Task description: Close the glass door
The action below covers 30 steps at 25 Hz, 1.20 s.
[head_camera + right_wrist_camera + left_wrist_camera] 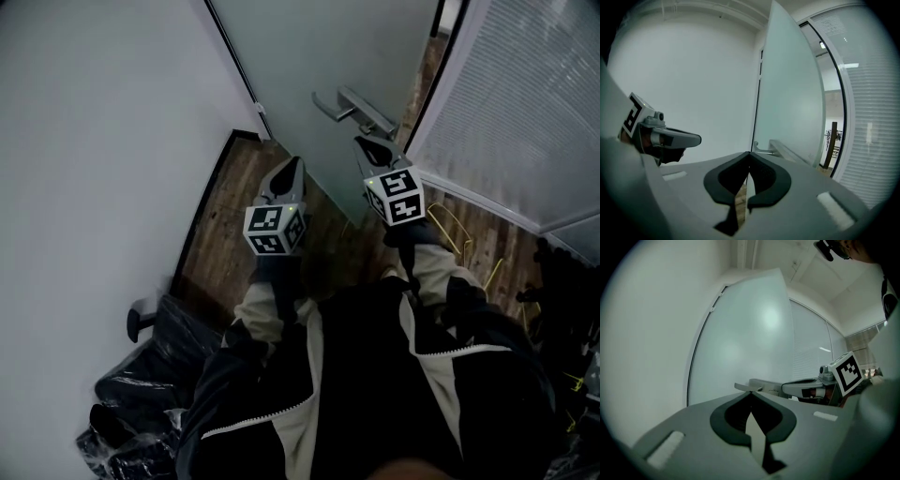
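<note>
The glass door (319,56) stands ajar straight ahead, and its lever handle (352,108), lying level along the pane, is just beyond the closed, empty right gripper (364,142), seemingly not touching, while the closed, empty left gripper (294,163) is farther away.

The door (319,56) is a pale, frosted glass pane, upright and standing ajar, with a gap open along its right edge beside the dark frame (424,89). A silver lever handle (352,105) juts out level from the pane near that free edge.
</note>
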Each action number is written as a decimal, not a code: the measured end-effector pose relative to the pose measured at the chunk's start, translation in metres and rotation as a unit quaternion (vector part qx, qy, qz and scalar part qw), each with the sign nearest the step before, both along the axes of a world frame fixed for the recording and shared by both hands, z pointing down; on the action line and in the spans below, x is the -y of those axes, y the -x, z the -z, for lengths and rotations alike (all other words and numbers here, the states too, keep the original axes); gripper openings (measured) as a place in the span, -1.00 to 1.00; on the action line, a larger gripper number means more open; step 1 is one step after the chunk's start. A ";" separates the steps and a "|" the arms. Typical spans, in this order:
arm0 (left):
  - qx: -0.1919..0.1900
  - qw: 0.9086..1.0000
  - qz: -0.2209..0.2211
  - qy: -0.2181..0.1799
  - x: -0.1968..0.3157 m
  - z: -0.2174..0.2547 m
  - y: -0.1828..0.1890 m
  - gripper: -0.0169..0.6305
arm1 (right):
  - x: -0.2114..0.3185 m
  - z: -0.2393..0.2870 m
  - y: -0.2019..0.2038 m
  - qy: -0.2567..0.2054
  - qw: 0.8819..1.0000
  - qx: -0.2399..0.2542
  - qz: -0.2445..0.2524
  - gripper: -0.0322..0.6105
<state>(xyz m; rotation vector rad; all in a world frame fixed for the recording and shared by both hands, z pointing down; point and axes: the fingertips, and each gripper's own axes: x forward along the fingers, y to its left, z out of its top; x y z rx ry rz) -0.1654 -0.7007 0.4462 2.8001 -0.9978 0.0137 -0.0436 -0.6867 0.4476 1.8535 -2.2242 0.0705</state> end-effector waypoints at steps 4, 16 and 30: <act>0.005 1.000 -0.020 0.005 -0.004 -0.003 -0.011 -0.94 | 0.002 0.002 0.007 0.000 0.994 -0.110 0.010 -0.89; -0.010 0.999 -0.037 0.002 -0.007 0.017 -0.016 -0.94 | 0.064 -0.027 0.006 0.100 0.838 -0.532 0.069 -0.49; -0.010 0.999 -0.045 0.010 -0.019 0.009 -0.006 -0.94 | 0.100 -0.055 -0.014 0.122 0.752 -0.646 0.041 -0.57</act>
